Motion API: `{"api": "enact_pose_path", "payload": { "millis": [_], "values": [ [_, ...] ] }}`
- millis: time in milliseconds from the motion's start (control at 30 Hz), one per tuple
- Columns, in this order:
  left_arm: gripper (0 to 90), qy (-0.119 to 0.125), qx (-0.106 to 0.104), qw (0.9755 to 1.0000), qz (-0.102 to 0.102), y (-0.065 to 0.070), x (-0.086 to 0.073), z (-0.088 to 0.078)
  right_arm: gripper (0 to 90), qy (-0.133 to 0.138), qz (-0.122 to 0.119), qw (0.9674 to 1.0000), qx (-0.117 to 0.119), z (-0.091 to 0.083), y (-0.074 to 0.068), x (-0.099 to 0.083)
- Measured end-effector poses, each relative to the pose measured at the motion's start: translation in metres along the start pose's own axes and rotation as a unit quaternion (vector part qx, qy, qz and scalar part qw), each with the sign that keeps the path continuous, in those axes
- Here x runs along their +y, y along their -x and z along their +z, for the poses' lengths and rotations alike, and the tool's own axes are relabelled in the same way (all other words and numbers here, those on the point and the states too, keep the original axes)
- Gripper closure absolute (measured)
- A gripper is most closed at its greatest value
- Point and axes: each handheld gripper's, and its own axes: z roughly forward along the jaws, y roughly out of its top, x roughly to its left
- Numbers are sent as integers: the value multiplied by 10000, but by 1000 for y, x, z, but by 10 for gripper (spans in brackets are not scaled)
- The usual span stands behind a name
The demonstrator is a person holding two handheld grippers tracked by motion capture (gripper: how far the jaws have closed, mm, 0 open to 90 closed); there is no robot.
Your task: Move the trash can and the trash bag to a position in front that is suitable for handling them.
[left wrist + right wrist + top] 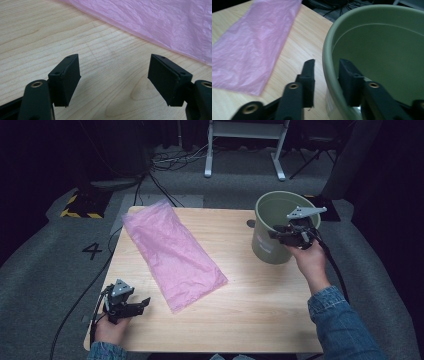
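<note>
Status at this moment, with the green bucket [278, 227] as reference landmark.

1. I have the right gripper [295, 236] at the near rim of the bucket. In the right gripper view its jaws straddle the bucket wall [332, 82], one outside, one inside. The gap has narrowed to a little more than the rim; I cannot tell whether the pads press on it yet, so I treat the grip as unconfirmed.

2. I hold the left gripper [127, 307] well to the left of the bucket, at the near left corner of the wooden table [260, 305]. Its jaws stand wide apart with nothing between them, just above the bare wood.

3. The pink plastic bag [172, 252] lies flat to the left of the bucket, well apart from it, running diagonally from the far left corner toward the table's middle. It is unopened and untouched.

Progress assessment: early stage. The bucket is upright and empty, with no liner. Judged remaining: secure the rim, pick up the bag, open it, fit it into the bucket.
</note>
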Motion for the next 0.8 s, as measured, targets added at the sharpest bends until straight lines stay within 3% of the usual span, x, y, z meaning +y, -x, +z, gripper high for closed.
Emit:
{"api": "enact_pose_path", "payload": {
  "millis": [67, 167, 400, 533, 633, 667, 800],
  "values": [
    [257, -1, -3, 10000, 3, 0, 0, 0, 731, 15, 18, 9999, 169, -2, 0, -1],
    [257, 6, 8, 10000, 4, 1, 0, -1, 735, 23, 17, 9995, 320, -5, -3, -1],
    [256, 53, 62, 9999, -74, -1, -1, -3, 695, 54, -272, 9972, 689, -19, -31, -10],
    [257, 46, 60, 10000, -28, 1, -1, -3, 662, 130, -441, 9936, 1036, -31, -56, -18],
    [257, 48, 69, 10000, -22, 2, 0, -3, 653, 140, -491, 9925, 1110, -34, -64, -20],
    [257, 49, 60, 10000, -19, 2, 0, -2, 646, 142, -537, 9907, 1245, -38, -74, -22],
    [258, 46, 24, 10000, -19, 1, 1, -1, 642, 168, -591, 9875, 1452, -41, -85, -25]
  ]
}}
